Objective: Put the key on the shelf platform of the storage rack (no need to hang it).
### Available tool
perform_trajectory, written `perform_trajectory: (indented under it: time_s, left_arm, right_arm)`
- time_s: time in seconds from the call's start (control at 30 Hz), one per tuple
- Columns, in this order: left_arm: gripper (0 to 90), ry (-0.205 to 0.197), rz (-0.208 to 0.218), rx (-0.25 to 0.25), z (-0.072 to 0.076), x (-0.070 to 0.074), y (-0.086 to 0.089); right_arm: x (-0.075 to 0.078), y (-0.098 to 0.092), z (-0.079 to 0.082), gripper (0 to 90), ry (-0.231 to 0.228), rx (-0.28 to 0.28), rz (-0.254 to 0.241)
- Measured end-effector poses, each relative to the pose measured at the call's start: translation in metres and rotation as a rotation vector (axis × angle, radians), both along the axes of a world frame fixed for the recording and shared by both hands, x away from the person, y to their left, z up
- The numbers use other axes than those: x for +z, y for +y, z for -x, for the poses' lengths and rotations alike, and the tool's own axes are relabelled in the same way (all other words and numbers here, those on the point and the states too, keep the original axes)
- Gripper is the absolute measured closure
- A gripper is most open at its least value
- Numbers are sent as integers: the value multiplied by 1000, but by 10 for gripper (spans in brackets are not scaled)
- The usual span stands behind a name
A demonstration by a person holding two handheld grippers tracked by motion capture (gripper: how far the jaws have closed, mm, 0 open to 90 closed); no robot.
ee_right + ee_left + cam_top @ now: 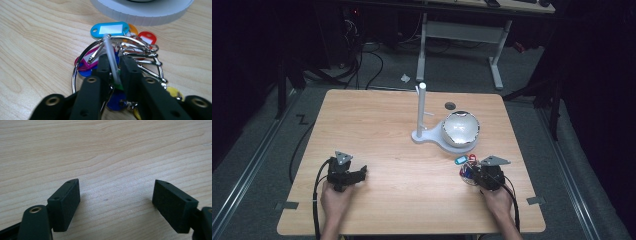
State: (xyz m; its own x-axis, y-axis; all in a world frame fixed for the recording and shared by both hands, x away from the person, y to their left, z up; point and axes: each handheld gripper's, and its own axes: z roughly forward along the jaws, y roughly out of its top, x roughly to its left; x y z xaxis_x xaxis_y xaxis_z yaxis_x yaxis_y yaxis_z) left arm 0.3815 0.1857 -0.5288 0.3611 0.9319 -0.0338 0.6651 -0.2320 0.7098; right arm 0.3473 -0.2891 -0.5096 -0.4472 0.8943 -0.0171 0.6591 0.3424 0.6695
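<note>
Key ring [117,72] with coloured tags gripped by the right gripper [115,66].
Left gripper [116,197] is held released over the bare wooden surface [105,150] — fingers [66,202] spread wide.

Wooden desk [377,130] stands on grey floor [257,150]. Second desk frame, white legs [422,47], stands beyond the far edge. Black cables [372,67] lie on the floor, far left. Small dark hole [450,105] near the desk's far edge.
</note>
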Motion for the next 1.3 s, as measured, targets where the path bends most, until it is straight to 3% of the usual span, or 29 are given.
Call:
perform_trajectory:
  time_s: [0.03, 0.23, 0.37, 0.73, 1.03, 1.3]
  left_arm:
    - [227, 0, 0, 0, 0, 0, 0]
    - [226, 0, 3, 0, 0, 0, 0]
    - [227, 0, 1, 0, 0, 0, 0]
    - [227, 0, 1, 0, 0, 0, 0]
    - [227, 0, 2, 0, 0, 0, 0]
    - [227, 0, 4, 0, 0, 0, 0]
  right_arm:
    - [-1, 1, -1, 846, -12, 5, 18]
    - [0, -4, -1, 864, -1, -3, -15]
    - [5, -6, 0, 869, -18, 3, -35]
    - [37, -22, 13, 870, -83, -8, -54]
    - [63, -27, 13, 871, -127, 1, -77]
    - [84, -29, 13, 871, -167, 20, -62]
